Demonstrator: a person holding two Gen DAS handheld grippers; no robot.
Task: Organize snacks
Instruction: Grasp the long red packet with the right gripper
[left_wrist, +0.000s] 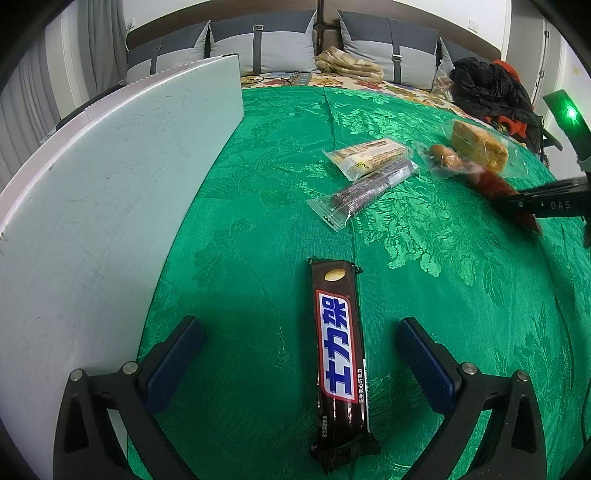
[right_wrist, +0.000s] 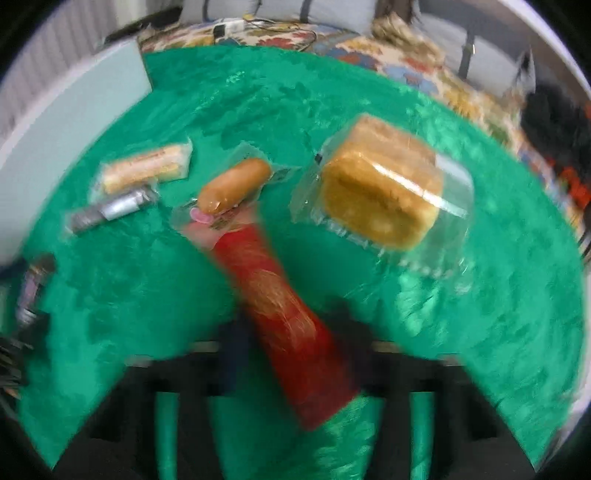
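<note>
A brown Snickers bar (left_wrist: 340, 354) lies on the green cloth between the fingers of my open left gripper (left_wrist: 299, 332), untouched. My right gripper (right_wrist: 291, 332) is shut on a red snack packet (right_wrist: 284, 310), seen blurred in the right wrist view; gripper and packet (left_wrist: 495, 184) also show at the right edge of the left wrist view. Further back lie a yellow wrapped bar (left_wrist: 365, 155), a dark wrapped bar (left_wrist: 369, 188), a wrapped sausage (right_wrist: 232, 184) and a wrapped cake (right_wrist: 384, 188).
A white board or box (left_wrist: 92, 206) stands along the left side of the green cloth (left_wrist: 258, 184). Behind are a patterned bedspread, grey pillows (left_wrist: 258, 40) and a heap of black and red clothing (left_wrist: 487, 88).
</note>
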